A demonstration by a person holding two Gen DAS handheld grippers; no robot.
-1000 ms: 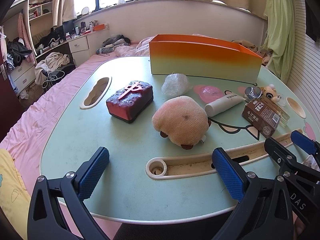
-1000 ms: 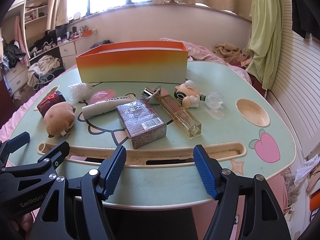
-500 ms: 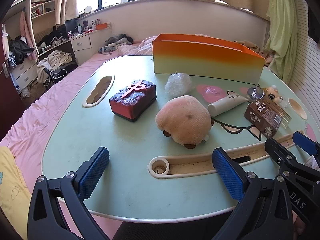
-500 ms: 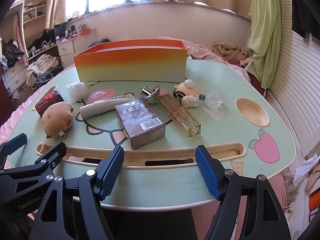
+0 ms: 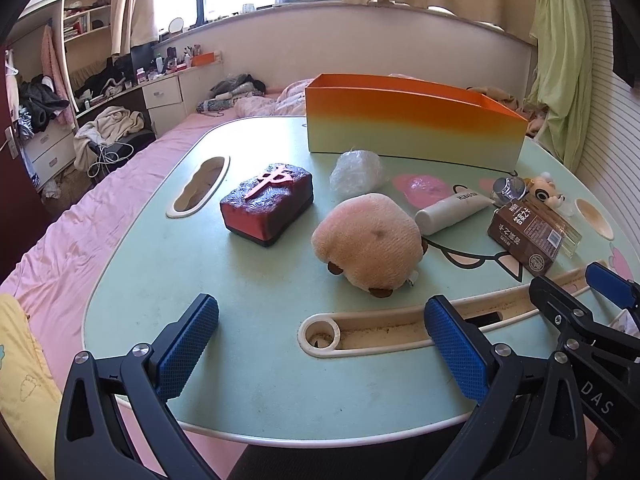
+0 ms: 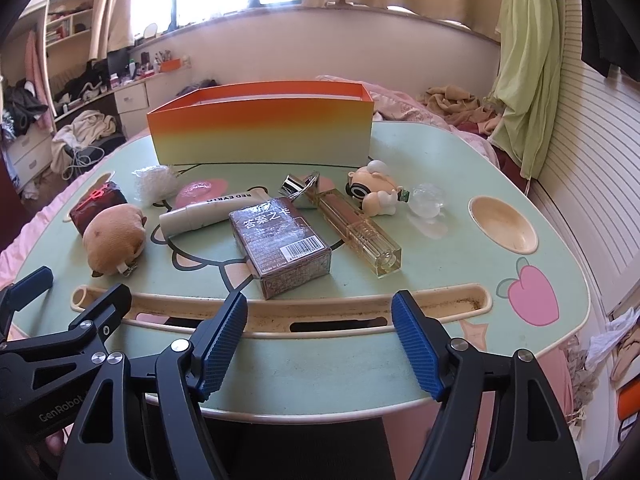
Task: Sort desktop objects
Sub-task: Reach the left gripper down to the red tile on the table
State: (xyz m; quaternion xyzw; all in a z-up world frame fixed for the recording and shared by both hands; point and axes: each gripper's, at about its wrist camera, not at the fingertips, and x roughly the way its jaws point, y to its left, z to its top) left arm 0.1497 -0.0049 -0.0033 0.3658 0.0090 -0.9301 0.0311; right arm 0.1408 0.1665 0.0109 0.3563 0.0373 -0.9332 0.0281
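Observation:
An orange-to-cream box (image 5: 412,126) (image 6: 260,128) stands at the back of the green table (image 5: 160,280) (image 6: 440,184). In front lie a red block (image 5: 266,206) (image 6: 98,200), a tan plush toy (image 5: 370,236) (image 6: 114,238), a crumpled clear wrap (image 5: 358,170) (image 6: 156,184), a white tube (image 5: 450,210) (image 6: 212,210), a brown card box (image 5: 530,234) (image 6: 282,240), a glass bottle (image 6: 360,228) and a small figurine (image 6: 372,192). My left gripper (image 5: 320,352) hovers open at the near edge before the plush. My right gripper (image 6: 320,344) hangs open before the card box. Both hold nothing.
A long pen groove (image 6: 280,312) runs along the table's near edge, with a round cup dent (image 6: 504,226) at the right and an oval dent (image 5: 200,184) at the left. A pink bed (image 5: 60,240) surrounds the table. A slatted wall (image 6: 592,160) lies to the right.
Both grippers have eased slightly back and up from the table, so the objects sit a little farther off. Nothing on the table moved, and both stay open.

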